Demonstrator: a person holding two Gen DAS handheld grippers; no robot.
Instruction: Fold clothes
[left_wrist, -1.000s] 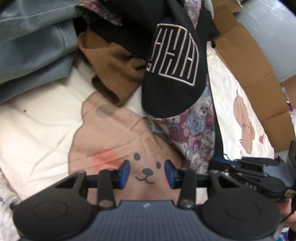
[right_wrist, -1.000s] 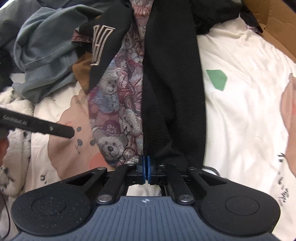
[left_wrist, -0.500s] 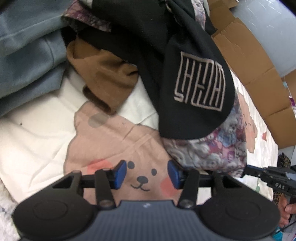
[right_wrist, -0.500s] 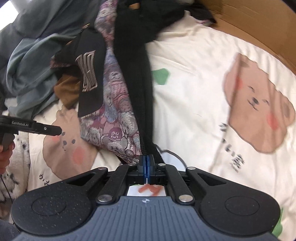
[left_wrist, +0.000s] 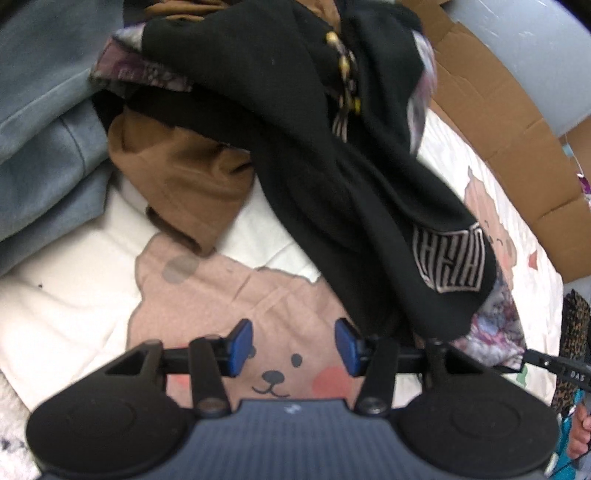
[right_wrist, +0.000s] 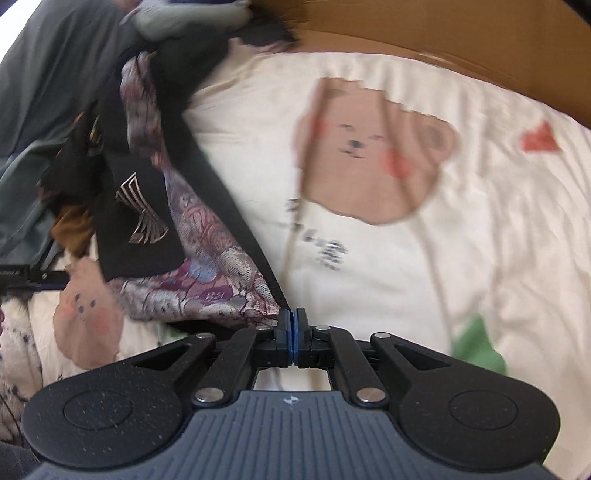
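Observation:
A black garment (left_wrist: 314, 166) with a beige maze-like patch (left_wrist: 448, 258) and a bear-print lining (right_wrist: 207, 266) trails out of the clothes heap across the bed sheet. My right gripper (right_wrist: 294, 325) is shut on the garment's black edge (right_wrist: 236, 221), which runs taut up to the pile. That gripper's tip also shows at the right edge of the left wrist view (left_wrist: 554, 369). My left gripper (left_wrist: 293, 343) is open above a pink bear face printed on the sheet, with nothing between its blue pads. The black garment lies just to its upper right, apart from it.
A brown garment (left_wrist: 177, 177) and a grey-blue garment (left_wrist: 44, 129) lie in the heap at the left. The cream sheet (right_wrist: 369, 277) with bear prints spreads to the right. Cardboard (left_wrist: 517, 140) lines the far side. A person's fingers (left_wrist: 580, 435) show at the lower right.
My right gripper has swung right across the sheet, dragging the black garment with it. In the left wrist view the patch has slid down and right. The left gripper has barely moved.

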